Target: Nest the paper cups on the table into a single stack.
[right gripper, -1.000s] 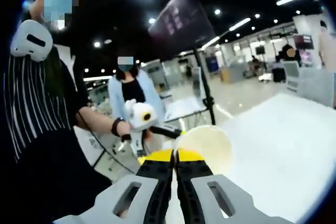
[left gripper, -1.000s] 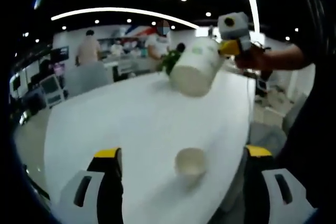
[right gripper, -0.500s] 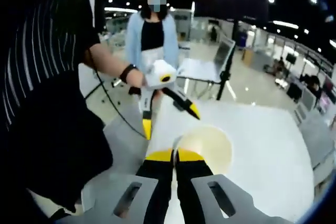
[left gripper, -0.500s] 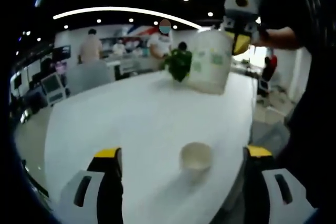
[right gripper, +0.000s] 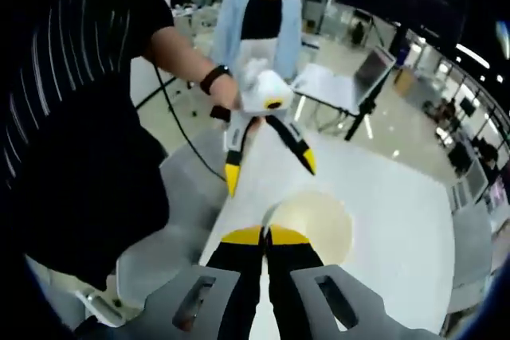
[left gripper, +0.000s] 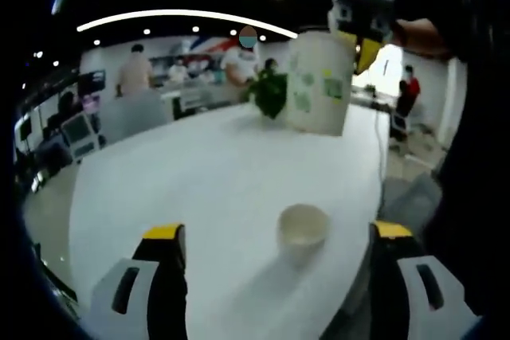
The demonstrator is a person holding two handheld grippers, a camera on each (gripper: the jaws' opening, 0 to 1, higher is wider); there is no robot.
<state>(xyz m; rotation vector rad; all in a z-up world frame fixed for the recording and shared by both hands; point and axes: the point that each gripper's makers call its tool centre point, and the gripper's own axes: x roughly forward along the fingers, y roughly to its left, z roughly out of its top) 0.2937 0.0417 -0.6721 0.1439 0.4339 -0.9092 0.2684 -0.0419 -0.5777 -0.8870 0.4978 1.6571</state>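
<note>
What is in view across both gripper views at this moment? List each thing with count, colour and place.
held paper cup: one, white with green marks, up in the air above the table, pinched by its rim in the right hand-held gripper; seen from inside in the right gripper view
loose paper cup: one, white, upright on the table near its front edge, between the left jaws' line of sight
table: one, white, long
potted plant: one, green, far end of the table
people in the background: several, standing beyond the table
left hand-held gripper: black and yellow, jaws spread wide, empty
right hand-held gripper: black and yellow, jaws closed on the cup rim
</note>
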